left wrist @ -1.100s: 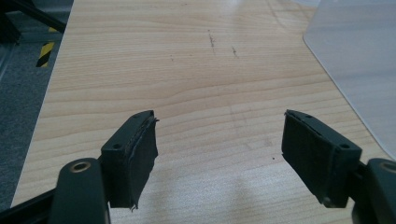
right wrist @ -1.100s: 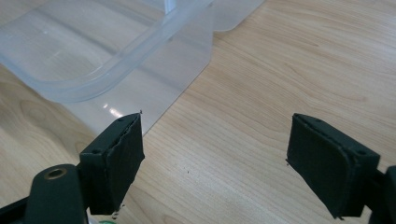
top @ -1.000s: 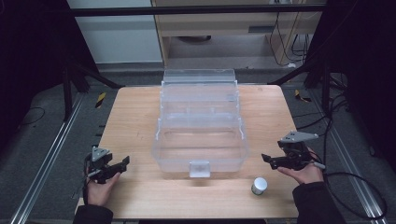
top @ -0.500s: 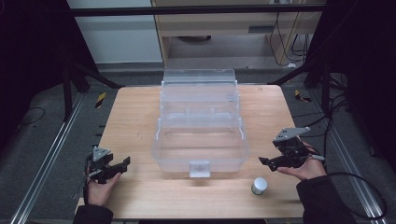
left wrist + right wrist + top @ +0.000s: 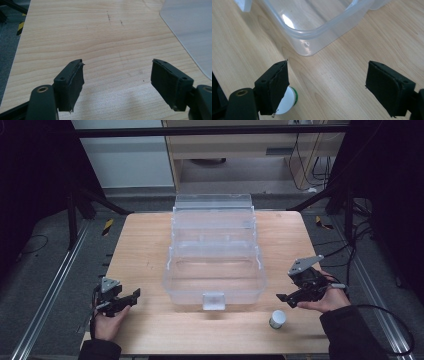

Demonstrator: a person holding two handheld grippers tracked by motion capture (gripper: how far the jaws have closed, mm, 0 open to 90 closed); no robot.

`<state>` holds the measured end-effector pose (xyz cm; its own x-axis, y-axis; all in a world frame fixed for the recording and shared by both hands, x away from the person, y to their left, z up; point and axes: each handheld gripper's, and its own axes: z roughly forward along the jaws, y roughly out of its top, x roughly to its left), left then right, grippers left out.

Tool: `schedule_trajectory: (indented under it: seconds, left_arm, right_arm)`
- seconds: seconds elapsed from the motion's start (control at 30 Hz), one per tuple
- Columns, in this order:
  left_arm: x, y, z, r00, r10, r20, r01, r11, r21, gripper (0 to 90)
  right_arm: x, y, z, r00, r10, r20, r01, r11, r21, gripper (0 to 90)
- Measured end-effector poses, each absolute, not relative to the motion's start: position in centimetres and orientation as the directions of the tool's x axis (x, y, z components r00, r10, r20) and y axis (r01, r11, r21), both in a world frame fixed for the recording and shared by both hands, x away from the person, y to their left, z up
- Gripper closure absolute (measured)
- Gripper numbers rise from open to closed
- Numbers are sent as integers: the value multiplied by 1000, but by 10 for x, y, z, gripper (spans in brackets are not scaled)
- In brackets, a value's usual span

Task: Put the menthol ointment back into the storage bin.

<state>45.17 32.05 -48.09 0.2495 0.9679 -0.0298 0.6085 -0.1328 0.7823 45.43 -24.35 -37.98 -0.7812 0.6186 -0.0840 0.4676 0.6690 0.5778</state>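
Step in hand: approach; the right gripper (image 5: 289,300) hangs near the small white round-capped container with a green band (image 5: 277,318), apparently lining up to take it.
Right gripper state: jaws spread wide, nothing between them; in the right gripper view the container (image 5: 287,102) shows partly behind the left-hand jaw, not in the gap.
Left gripper state: the left gripper (image 5: 131,296) is held low over the light wooden table (image 5: 145,250), jaws wide apart and holding nothing; bare wood lies between them.
Container position: near the table's front edge, right of the clear plastic hinged storage box (image 5: 215,255), apart from its front corner (image 5: 308,48).
Container axis: appears to stand upright, white cap facing up, long axis vertical; too small to be sure.
Next move calls for: shifting the right gripper sideways to centre the container in the gap, lowering, then closing on its sides.
Box state: lid open, tilted back away from the person; latch tab (image 5: 213,300) at the front.
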Motion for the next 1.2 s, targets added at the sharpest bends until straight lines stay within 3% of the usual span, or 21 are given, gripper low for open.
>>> schedule_trajectory:
  seconds: [0.47, 1.2]
  left_arm:
    - [452, 320, -481, 252, 967, -26, 612, -138, 779, 257]
    - [452, 319, -481, 256, 966, -24, 612, -142, 778, 257]
  right_arm:
    - [448, -231, -374, -835, 543, -91, 431, 747, 506, 204]
    - [435, -215, -394, -914, 401, -67, 356, 868, 346, 295]
